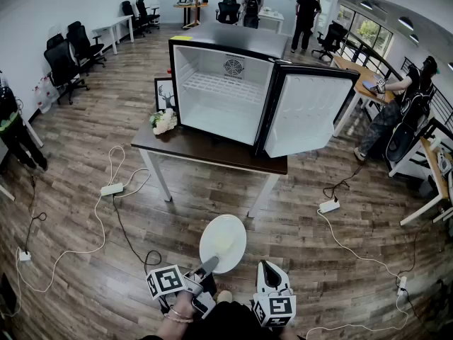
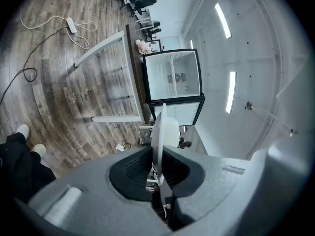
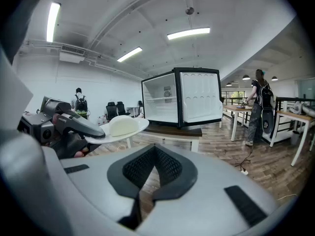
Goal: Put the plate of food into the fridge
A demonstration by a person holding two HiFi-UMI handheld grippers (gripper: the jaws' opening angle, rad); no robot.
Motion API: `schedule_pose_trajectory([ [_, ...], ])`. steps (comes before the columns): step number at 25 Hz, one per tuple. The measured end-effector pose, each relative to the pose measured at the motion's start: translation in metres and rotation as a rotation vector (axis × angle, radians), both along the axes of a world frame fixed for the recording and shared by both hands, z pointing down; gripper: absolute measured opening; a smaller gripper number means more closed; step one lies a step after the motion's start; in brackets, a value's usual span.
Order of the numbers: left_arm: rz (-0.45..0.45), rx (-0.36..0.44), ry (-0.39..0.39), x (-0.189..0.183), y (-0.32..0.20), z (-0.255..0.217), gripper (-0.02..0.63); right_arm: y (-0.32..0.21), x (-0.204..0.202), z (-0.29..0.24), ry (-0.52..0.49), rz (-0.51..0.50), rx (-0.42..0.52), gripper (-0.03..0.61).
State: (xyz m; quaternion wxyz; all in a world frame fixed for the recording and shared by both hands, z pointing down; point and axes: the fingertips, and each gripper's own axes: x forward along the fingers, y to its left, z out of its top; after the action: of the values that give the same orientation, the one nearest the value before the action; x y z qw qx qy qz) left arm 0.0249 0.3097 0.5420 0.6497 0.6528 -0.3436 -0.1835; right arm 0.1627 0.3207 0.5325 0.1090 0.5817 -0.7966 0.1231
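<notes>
Well short of the fridge [image 1: 219, 91], facing its open compartment, the left gripper [image 1: 211, 264] clamps the near rim of the plate of food [image 1: 223, 241], held level. The right gripper [image 1: 267, 268] sits beside the plate, jaws together and empty.

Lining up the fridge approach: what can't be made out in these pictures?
What the pale food mound on the round white plate is: small, featureless in every view.
Bite of the left hand-held gripper on the rim: head view, its upper jaw covers it.
Room under the wire shelf of the black-framed open fridge: foreshortened in head view, tiny in both gripper views.
</notes>
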Motion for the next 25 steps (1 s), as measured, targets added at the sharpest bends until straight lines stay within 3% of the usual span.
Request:
schedule_pose_trajectory([
  [10, -0.001, 0.021, 0.0, -0.012, 0.007, -0.012, 0.04, 0.002, -0.03, -0.009, 0.029, -0.051, 0.025, 0.006],
  [17, -0.011, 0.03, -0.004, -0.029, -0.002, -0.018, 0.04, -0.006, -0.039, -0.018, -0.031, -0.031, 0.049, 0.008],
  [25, 0.015, 0.025, 0.005, -0.041, -0.016, -0.014, 0.04, -0.013, -0.045, -0.018, -0.02, 0.044, 0.055, 0.008],
])
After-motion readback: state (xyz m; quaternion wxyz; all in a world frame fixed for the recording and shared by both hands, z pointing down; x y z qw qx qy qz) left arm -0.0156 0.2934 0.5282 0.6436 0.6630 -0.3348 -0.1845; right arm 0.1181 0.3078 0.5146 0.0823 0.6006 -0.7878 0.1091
